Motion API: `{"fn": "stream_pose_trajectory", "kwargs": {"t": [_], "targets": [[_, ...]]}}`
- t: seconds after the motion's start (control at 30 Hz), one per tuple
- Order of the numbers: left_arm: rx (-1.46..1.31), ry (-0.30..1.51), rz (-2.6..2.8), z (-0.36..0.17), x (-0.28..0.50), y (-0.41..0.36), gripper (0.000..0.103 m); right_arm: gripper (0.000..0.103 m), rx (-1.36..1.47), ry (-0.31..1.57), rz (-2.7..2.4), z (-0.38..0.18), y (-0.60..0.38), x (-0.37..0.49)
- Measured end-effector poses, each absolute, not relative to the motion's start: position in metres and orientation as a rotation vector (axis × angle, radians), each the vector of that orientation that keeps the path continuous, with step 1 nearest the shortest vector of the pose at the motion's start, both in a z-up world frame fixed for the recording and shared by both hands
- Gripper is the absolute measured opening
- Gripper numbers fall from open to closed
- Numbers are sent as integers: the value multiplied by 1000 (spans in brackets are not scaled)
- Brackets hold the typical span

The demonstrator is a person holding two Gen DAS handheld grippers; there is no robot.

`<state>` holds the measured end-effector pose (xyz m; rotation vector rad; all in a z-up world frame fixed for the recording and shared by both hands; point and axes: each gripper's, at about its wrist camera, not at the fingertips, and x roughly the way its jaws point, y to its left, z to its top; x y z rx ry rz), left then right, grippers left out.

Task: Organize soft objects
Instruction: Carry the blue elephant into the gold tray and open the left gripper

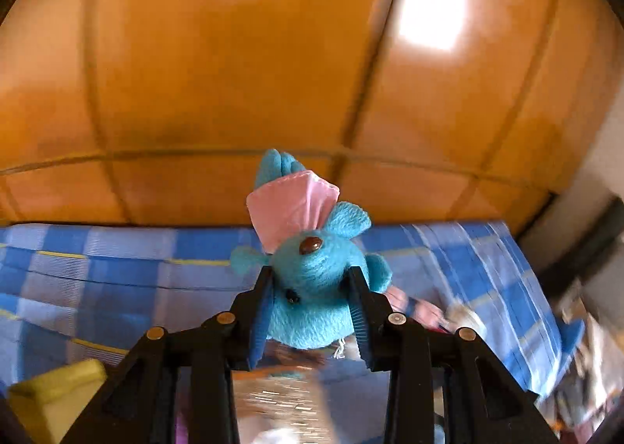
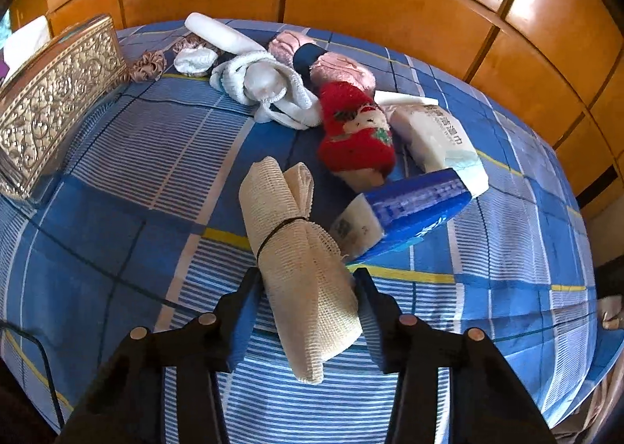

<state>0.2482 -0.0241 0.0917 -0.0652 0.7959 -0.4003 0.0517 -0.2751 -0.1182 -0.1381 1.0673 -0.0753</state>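
- Because the blue plush toy [image 1: 312, 288] is light stuffed fleece, it squashes and cannot break, so my left tongs [image 1: 312, 288] take it across the round body; its pink fin [image 1: 290, 206] and small limbs are too floppy to hold by.
- Those left tongs are closed on the toy, both pads pressed into its flanks, and it hangs clear above the blue checked bed [image 1: 117, 268] with the orange wooden cupboard [image 1: 234, 73] behind.
- Lower down, the cream mesh cloth roll [image 2: 300, 268] lies on the bed under my right tongs [image 2: 308, 288]; it looks light, loosely woven and springy, tied with a thin dark band [image 2: 280, 231] near its middle.
- Best hold, I judge, is across the thick part just below that band, where the layers are tightest; the loose ends would slide or unroll.
- My right tongs stand partly closed with the roll between the pads; I see the left pad about touching and the right one just beside it, so I cannot tell whether the grip is firm yet.
- Beyond the roll lie the red knitted sock [image 2: 357, 132], white cloths [image 2: 269, 89] and a blue tissue pack [image 2: 413, 206], all untouched.
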Motion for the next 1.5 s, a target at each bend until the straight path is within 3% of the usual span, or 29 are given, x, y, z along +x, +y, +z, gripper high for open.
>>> {"fn": "stream_pose_trajectory", "kwargs": {"t": [0.23,0.43,0.57,0.8,1.0,1.07,1.13,1.17,1.5], "targets": [[-93,747,-180,93,228,97,37,46,-70,1060,-87,-120,-280,52],[-161,761,6,57,176,199,38,45,-70,1057,-106,-123,-279,55],[-213,808,100,14,139,247,38,38,-97,1051,-110,-122,-271,51],[-242,934,96,-59,113,244,39,25,-125,1047,-123,-122,-260,50],[-241,938,59,-75,126,220,40,22,-130,1056,-143,-121,-253,49],[-255,941,43,-76,128,220,45,22,-126,1060,-144,-121,-252,49],[-261,921,46,-71,124,220,62,21,-114,1067,-138,-119,-252,48],[-261,906,51,-68,121,221,64,21,-107,1071,-132,-118,-252,47],[-210,835,49,-51,70,214,72,21,12,1004,-35,-74,-237,53]]}}
